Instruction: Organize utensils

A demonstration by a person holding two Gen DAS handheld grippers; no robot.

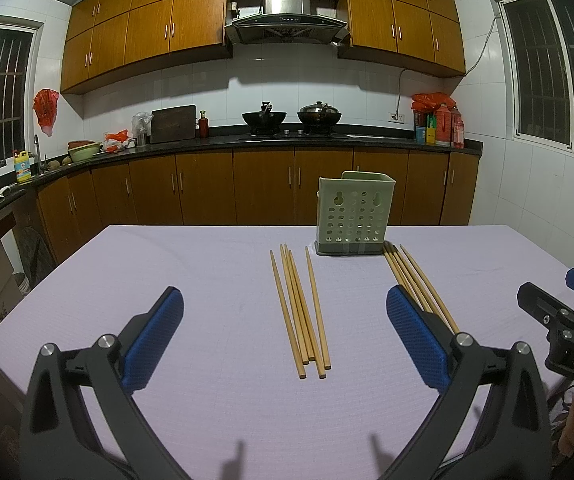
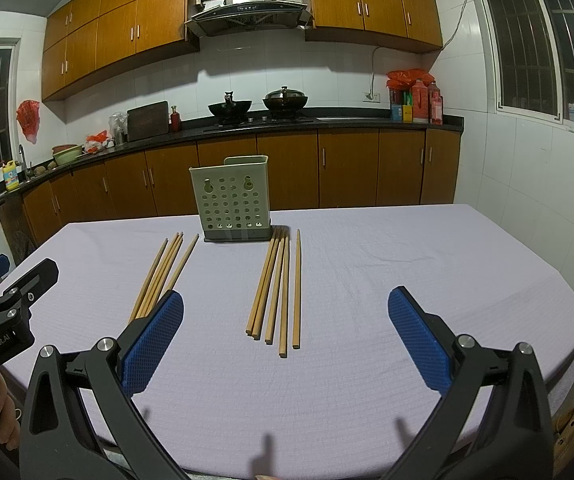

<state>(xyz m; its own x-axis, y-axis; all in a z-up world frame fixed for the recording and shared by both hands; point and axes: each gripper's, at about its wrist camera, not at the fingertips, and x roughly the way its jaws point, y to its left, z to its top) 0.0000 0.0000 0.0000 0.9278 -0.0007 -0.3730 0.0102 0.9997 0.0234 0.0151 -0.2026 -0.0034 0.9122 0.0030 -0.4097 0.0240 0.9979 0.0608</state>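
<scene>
The left tongs point(image 1: 285, 336) gape wide above the lilac-clothed bench point(image 1: 207, 400), framing a bundle of pale wooden chopsticks point(image 1: 301, 312). Behind stands a pale green perforated plastic utensil holder point(image 1: 353, 216), a second chopstick bundle point(image 1: 419, 284) beside it.

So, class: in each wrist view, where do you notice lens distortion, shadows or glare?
Left wrist view: the fisheye bows the upper cabinets and darkens the corners; the left gripper throws two finger shadows on the tablecloth. Right wrist view: the same bowing; the white wall tiles show soft glare; the right gripper casts similar shadows; chopsticks stay sharp.
</scene>
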